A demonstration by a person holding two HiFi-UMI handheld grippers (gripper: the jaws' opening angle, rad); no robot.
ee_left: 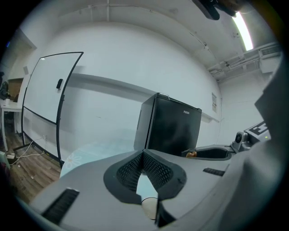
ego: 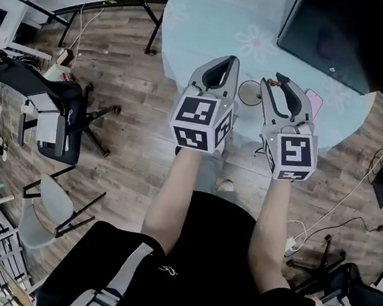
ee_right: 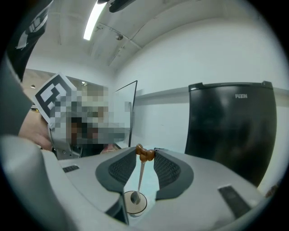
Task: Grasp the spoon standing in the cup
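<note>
Slim pale spoon (ee_right: 139, 178), brown knobbed top, upright in small white cup (ee_right: 135, 204), held by right hand-held gripper (ee_right: 145, 151)

Left gripper (ee_left: 143, 153) and right gripper (ee_right: 145, 155) look matt grey plastic, pads (ee_right: 119, 169) meshed. The spoon (ee_right: 141, 175) has a glossy brown knob. The fridge (ego: 361, 31) is glossy black, the floor (ego: 129, 147) grained wood.

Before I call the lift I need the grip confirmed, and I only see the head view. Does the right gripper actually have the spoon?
Observer: Yes. The right gripper view shows the fingers of the right gripper pinching the brown top of the spoon between their tips.
Operator: Is it out of the cup?
Observer: No, its bowl sits inside the cup.
Operator: And the other gripper?
Observer: The fingers of the left gripper meet at the tips, with nothing between them.
</note>
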